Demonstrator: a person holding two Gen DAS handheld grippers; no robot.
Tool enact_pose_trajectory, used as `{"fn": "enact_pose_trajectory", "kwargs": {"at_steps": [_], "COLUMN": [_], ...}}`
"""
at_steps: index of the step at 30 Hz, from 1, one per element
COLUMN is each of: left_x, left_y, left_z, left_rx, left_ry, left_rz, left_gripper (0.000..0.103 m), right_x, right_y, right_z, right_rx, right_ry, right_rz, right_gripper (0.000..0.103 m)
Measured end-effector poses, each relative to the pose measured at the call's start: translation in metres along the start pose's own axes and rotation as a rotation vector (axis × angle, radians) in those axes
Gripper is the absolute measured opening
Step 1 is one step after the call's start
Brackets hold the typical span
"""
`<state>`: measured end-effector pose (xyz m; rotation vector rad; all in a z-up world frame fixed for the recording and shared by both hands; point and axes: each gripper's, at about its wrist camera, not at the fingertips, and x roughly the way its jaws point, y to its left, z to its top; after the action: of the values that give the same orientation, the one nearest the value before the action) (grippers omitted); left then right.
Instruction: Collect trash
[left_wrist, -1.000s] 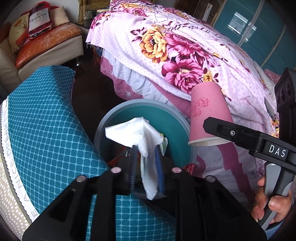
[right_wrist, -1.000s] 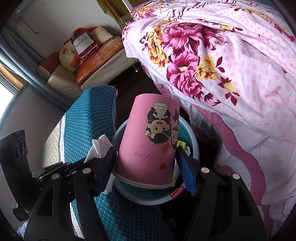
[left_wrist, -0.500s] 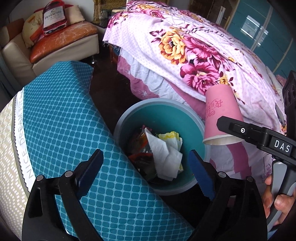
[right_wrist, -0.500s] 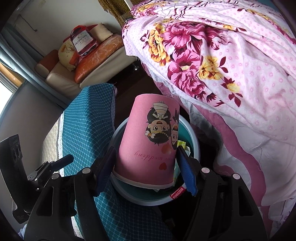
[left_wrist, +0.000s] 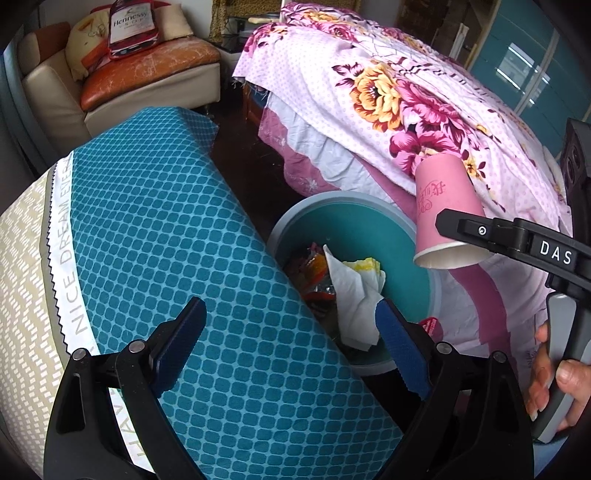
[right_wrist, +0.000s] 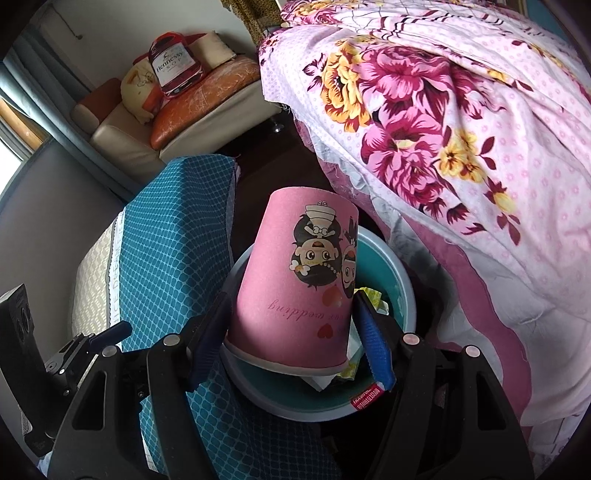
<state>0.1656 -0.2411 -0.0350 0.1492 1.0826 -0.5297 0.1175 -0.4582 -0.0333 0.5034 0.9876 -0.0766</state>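
Observation:
A round teal bin (left_wrist: 354, 218) stands on the dark floor between a teal-covered cushion and a bed. Inside it lie a white tissue (left_wrist: 351, 295), a yellow scrap and red wrappers. My left gripper (left_wrist: 291, 332) is open and empty, with one finger over the cushion and the other over the bin's near edge. My right gripper (right_wrist: 291, 339) is shut on a pink paper cup (right_wrist: 295, 284), held upside down, rim toward me, above the bin (right_wrist: 402, 284). In the left wrist view the cup (left_wrist: 443, 214) hangs over the bin's right rim.
A teal quilted cushion (left_wrist: 184, 258) with a lettered white strip lies left of the bin. A bed with a pink floral cover (left_wrist: 406, 103) rises on the right. A sofa (left_wrist: 147, 81) with pillows stands at the back left. A hand (left_wrist: 554, 376) grips the right tool's handle.
My left gripper opened and let go of the white tissue, which now lies in the bin. It then drew back to the left over the cushion. The cup stays gripped on the right.

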Motion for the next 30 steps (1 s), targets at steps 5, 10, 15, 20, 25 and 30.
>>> {"fn": "enact_pose_trajectory", "kwargs": {"at_steps": [5, 10, 15, 20, 25, 30], "left_x": [0.001, 0.004, 0.001, -0.004, -0.014, -0.028], "left_y": [0.009, 0.014, 0.016, 0.015, 0.016, 0.017], "left_z": [-0.002, -0.004, -0.006, -0.007, -0.011, -0.016], "left_rx": [-0.012, -0.026, -0.034, -0.042, -0.064, -0.073], "left_ry": [0.012, 0.025, 0.022, 0.015, 0.012, 0.009], "left_rz": [0.004, 0.001, 0.007, -0.009, -0.005, 0.007], "left_gripper": [0.093, 0.093, 0.093, 0.093, 0.093, 0.093], "right_x": [0.011, 0.019, 0.02, 0.016, 0.006, -0.01], "right_y": [0.007, 0.012, 0.014, 0.015, 0.017, 0.027], "right_z": [0.006, 0.007, 0.005, 0.003, -0.001, -0.01], "right_rx": [-0.012, -0.011, -0.019, -0.023, -0.016, -0.065], "right_ry": [0.019, 0.035, 0.04, 0.04, 0.053, 0.048], "right_rz": [-0.012, -0.014, -0.024, -0.03, -0.007, -0.01], "right_gripper": [0.066, 0.069, 0.071, 0.076, 0.086, 0.096]}}
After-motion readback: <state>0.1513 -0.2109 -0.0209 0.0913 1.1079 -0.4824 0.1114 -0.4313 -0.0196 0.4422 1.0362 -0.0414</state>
